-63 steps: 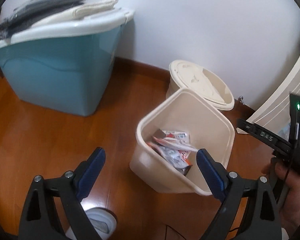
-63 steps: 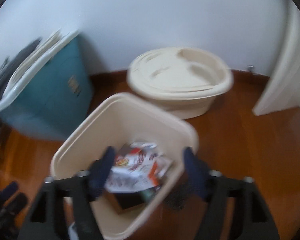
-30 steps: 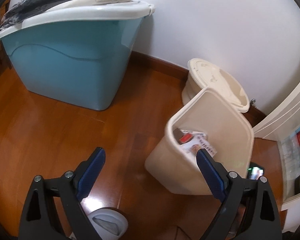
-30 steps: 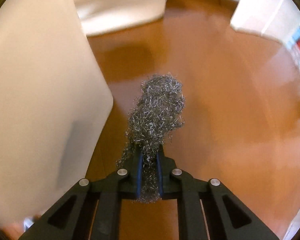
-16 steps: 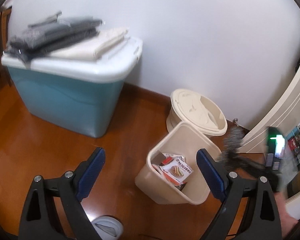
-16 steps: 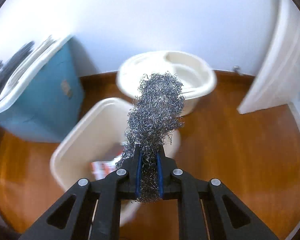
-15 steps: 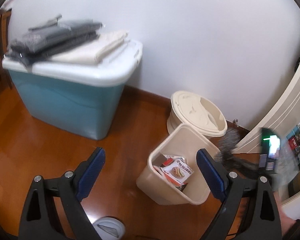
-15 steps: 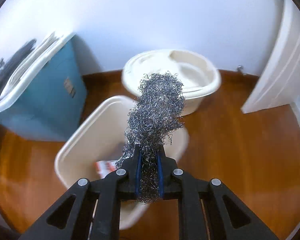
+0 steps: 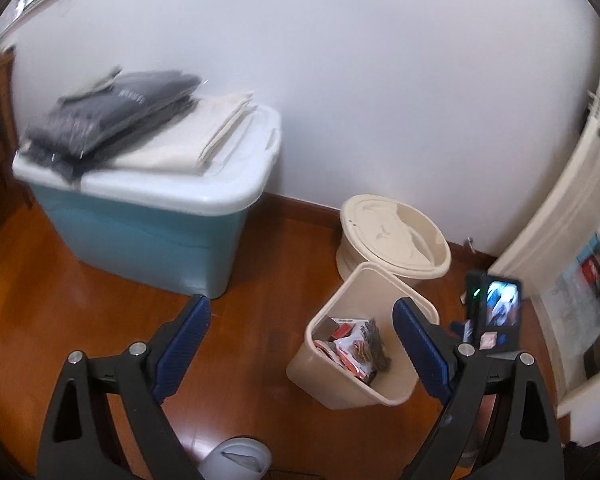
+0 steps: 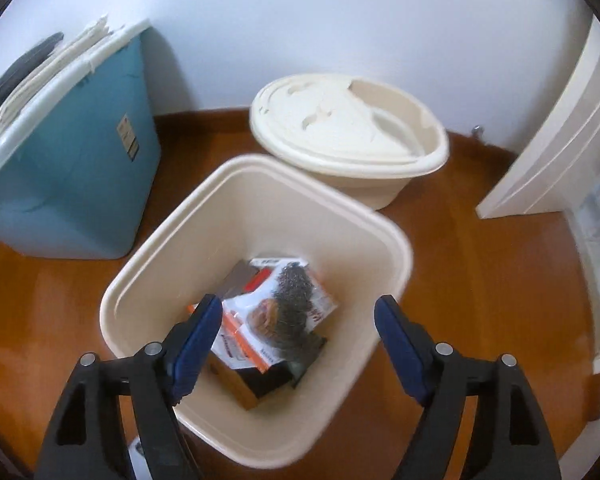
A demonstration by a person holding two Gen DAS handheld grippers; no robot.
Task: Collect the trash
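A cream square trash bin [image 10: 172, 272] stands on the wood floor; in the left wrist view the bin [image 9: 320, 368] is right of centre. Inside lie snack wrappers [image 10: 240, 340] and a grey steel wool wad [image 10: 296, 292], which also shows in the left wrist view [image 9: 376, 344]. My right gripper [image 10: 298, 336] is open and empty just above the bin's near rim. My left gripper [image 9: 300, 332] is open and empty, higher up and left of the bin. The right gripper's body [image 9: 494, 312] shows at the bin's right side.
A cream round lidded bin [image 10: 348, 136] stands behind the trash bin by the white wall. A blue storage tub [image 9: 140, 236] with folded cloths [image 9: 140, 120] on its lid is at the left. A white door frame [image 10: 552, 144] is at the right. A white object [image 9: 236, 460] lies at the lower edge.
My right gripper has opened and let go of the steel wool, which now lies in the bin on the wrappers. The left gripper has risen and pulled back a little.
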